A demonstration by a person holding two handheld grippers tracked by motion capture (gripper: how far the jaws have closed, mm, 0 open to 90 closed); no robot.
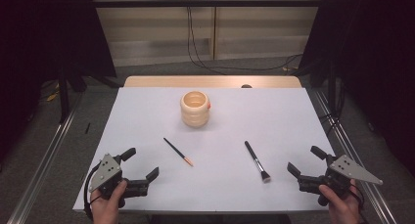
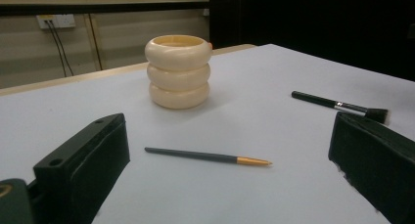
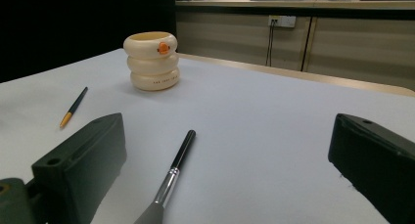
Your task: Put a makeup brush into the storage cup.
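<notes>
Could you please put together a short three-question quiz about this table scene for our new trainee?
1. True or false: the cream ringed holder stands upright at the far middle of the white table.
2. Which item lies nearer the right hand-held gripper? A) the slim pencil-like brush B) the makeup brush
3. Fill in: both the right and the left hand-held gripper have their jaws ____ and hold nothing.

Key: 1 true; 2 B; 3 open.
</notes>
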